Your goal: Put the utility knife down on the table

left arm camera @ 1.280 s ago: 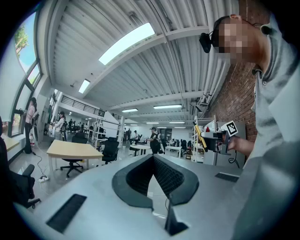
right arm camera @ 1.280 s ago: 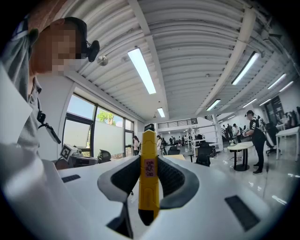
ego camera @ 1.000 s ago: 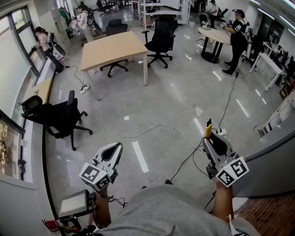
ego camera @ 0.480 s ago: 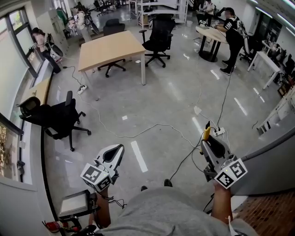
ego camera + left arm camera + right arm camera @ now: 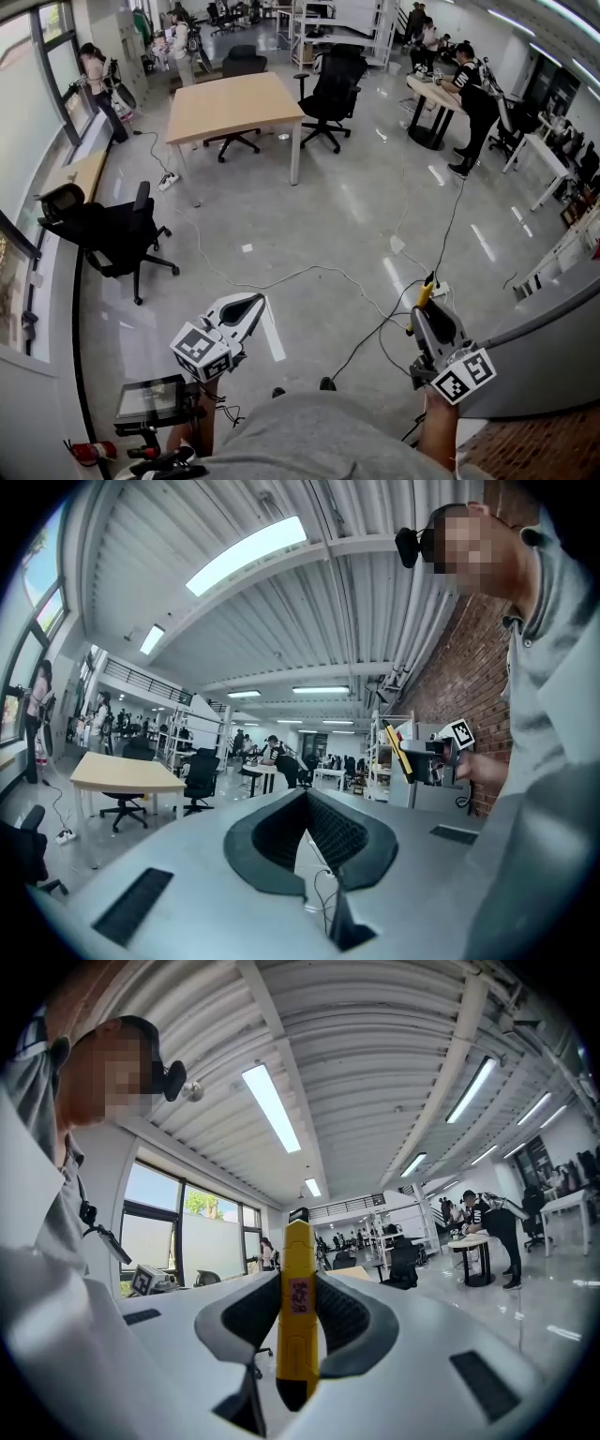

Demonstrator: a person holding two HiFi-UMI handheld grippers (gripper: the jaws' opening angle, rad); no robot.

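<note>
In the head view little of the utility knife [image 5: 424,290] shows. Only its yellow front end sticks out past the right tool [image 5: 423,302], and the tool's body and marker cube [image 5: 463,376] cover the rest. The hand holding that tool is hidden under the cube, and only a forearm shows below it. The person's grey shirt cuts off the bottom edge of that view.

The right gripper view shows the knife [image 5: 297,1309] far better. The right tool [image 5: 298,1279] is pinching it between its two dark pads, about midway along the handle. The knife's long axis runs along the jaws. Its dark-capped far end points forward, away from the person, and its dark near end hangs just past the pads. There is a pink label on the handle (its print is too small to read). I cannot tell whether the blade is out.

From the left gripper view the knife [image 5: 400,751] appears as a small yellow bar leaning with its upper end to the left. It is held in the air in front of a brick wall.

The left tool [image 5: 305,797] has its tips pressed together with nothing between the pads. Only a sliver of floor and cable shows through the narrow gap lower down. In the head view this left tool [image 5: 249,307] points forward, well apart from the right one.

The knife is in the air above the grey floor [image 5: 356,197], over a loose cable [image 5: 309,274]. It is well apart from the wooden worktop [image 5: 234,103] across the room.
</note>
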